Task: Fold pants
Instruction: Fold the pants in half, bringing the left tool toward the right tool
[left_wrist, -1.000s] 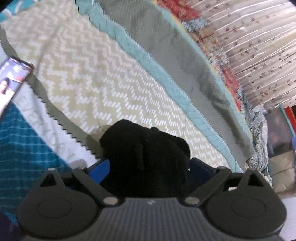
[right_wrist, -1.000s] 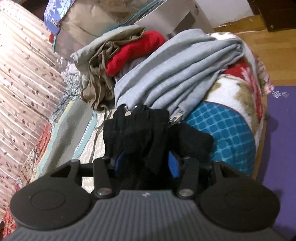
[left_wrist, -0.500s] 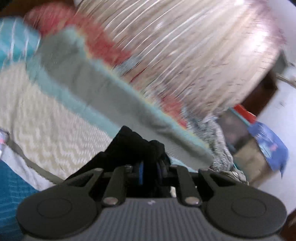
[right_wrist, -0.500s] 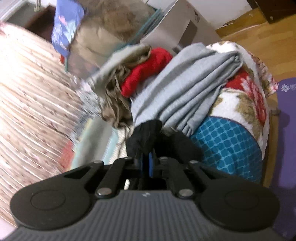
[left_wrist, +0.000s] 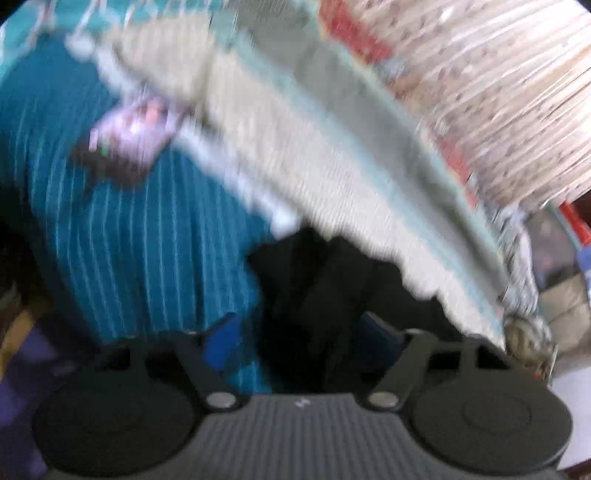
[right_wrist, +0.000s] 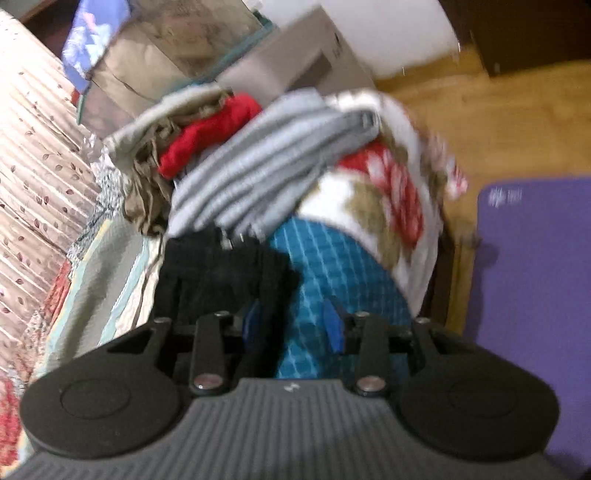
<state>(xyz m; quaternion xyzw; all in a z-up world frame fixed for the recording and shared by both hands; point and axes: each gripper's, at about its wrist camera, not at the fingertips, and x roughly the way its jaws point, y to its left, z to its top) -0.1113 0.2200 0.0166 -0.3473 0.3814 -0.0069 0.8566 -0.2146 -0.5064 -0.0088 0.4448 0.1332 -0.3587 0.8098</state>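
The black pants (left_wrist: 325, 295) lie bunched on the bed's teal checked blanket (left_wrist: 129, 240). My left gripper (left_wrist: 303, 334) has its blue pads (left_wrist: 221, 343) spread wide, with the black cloth lying between them. In the right wrist view the black pants (right_wrist: 218, 266) lie just ahead and to the left. My right gripper (right_wrist: 291, 325) is open; its left pad touches the cloth's edge and the teal blanket (right_wrist: 332, 269) shows between the pads. Both views are motion-blurred.
A pile of grey, red and tan clothes (right_wrist: 258, 155) lies on the bed beyond the pants. A phone (left_wrist: 129, 133) lies on the blanket at left. A beige zigzag quilt (left_wrist: 314, 166), pleated curtain (left_wrist: 498, 92), purple mat (right_wrist: 535, 295) and cardboard boxes (right_wrist: 166, 55) surround.
Both grippers were shut on the black pants half a second ago and have now opened, letting the cloth go. Both have swung down towards the bed.
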